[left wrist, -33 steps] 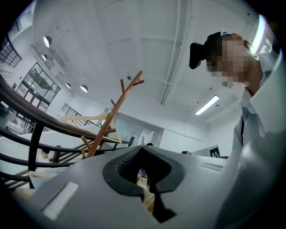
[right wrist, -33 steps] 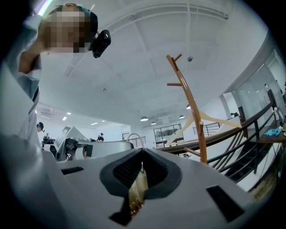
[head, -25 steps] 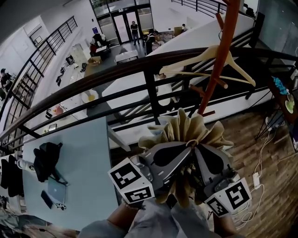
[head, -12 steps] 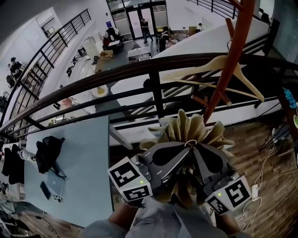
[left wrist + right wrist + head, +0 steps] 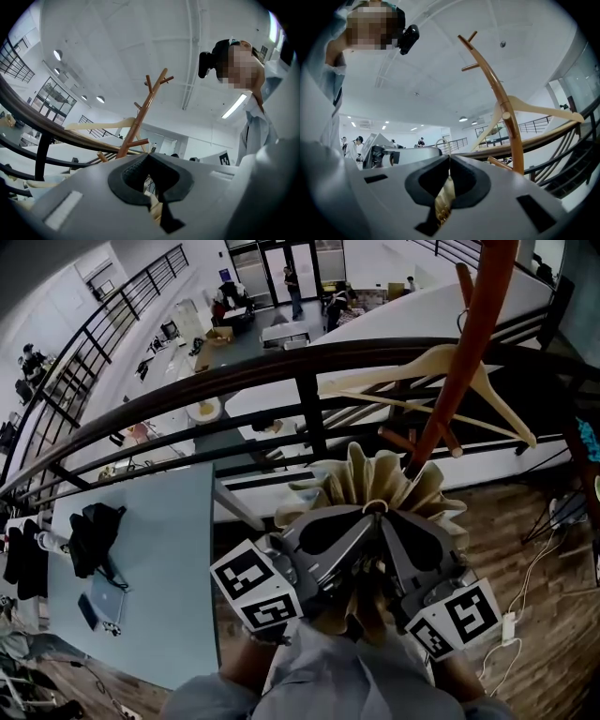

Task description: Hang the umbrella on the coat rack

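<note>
A folded beige umbrella (image 5: 375, 479) is held upright in front of me, its pleats fanning out above the two grippers. My left gripper (image 5: 359, 526) and right gripper (image 5: 392, 526) meet tip to tip at its middle, each shut on it. Beige fabric (image 5: 153, 208) shows behind the shut jaws of the left gripper (image 5: 149, 157). In the right gripper view, fabric (image 5: 445, 197) is pinched in the right gripper (image 5: 450, 159). The orange-brown wooden coat rack (image 5: 464, 348) rises just beyond the umbrella to the right, with short pegs (image 5: 164, 78) near its top.
A pale wooden hanger (image 5: 441, 371) hangs on the rack. A dark metal railing (image 5: 234, 376) runs across just behind the umbrella, with a drop to a lower floor beyond. Cables and a power strip (image 5: 511, 626) lie on the wood floor at right.
Both grippers and the umbrella have shifted slightly up and nearer to the rack's pole. Both grips on the umbrella are unchanged.
</note>
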A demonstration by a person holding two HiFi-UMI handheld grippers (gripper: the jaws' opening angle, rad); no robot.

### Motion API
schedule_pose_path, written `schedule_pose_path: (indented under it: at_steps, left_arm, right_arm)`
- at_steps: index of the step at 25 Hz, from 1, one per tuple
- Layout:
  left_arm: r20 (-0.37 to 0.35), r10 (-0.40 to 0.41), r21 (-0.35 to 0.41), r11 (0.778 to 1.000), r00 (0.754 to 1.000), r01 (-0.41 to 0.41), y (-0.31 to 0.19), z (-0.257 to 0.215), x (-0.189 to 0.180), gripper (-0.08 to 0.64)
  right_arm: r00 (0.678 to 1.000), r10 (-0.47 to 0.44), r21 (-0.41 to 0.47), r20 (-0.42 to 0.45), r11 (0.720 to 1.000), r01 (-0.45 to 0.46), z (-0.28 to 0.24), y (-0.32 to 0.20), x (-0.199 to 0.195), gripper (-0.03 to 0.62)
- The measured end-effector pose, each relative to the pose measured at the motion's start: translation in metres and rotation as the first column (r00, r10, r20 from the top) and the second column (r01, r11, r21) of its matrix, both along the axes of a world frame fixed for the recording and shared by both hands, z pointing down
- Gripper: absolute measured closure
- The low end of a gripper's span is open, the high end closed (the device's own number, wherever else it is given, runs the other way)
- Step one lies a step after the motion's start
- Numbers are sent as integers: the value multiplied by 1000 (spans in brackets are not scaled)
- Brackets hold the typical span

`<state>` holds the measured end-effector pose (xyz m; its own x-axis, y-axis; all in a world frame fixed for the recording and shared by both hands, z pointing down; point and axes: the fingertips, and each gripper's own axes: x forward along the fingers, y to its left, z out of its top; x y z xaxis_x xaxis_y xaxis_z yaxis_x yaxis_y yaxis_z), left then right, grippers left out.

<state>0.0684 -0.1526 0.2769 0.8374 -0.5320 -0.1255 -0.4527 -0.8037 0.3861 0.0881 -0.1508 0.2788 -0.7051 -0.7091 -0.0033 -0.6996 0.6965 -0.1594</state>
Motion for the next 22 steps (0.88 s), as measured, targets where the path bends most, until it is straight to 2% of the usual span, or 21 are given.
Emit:
schedule_pose_path:
  at_steps: [10, 16, 22]
  left_arm:
    - [14, 62, -29, 998, 998, -61, -31, 13, -5, 557]
    - [16, 140, -46, 989, 990, -139, -46, 19, -9, 557]
    - [17, 185, -39, 982, 983, -185, -62, 17, -9, 558]
  right_arm:
    - [995, 100, -32, -4, 994, -100, 12, -27, -2, 588]
    - [982, 188, -55, -13, 981, -188, 18, -42, -5, 588]
    - [966, 259, -58, -23, 964, -260, 16, -57, -5, 588]
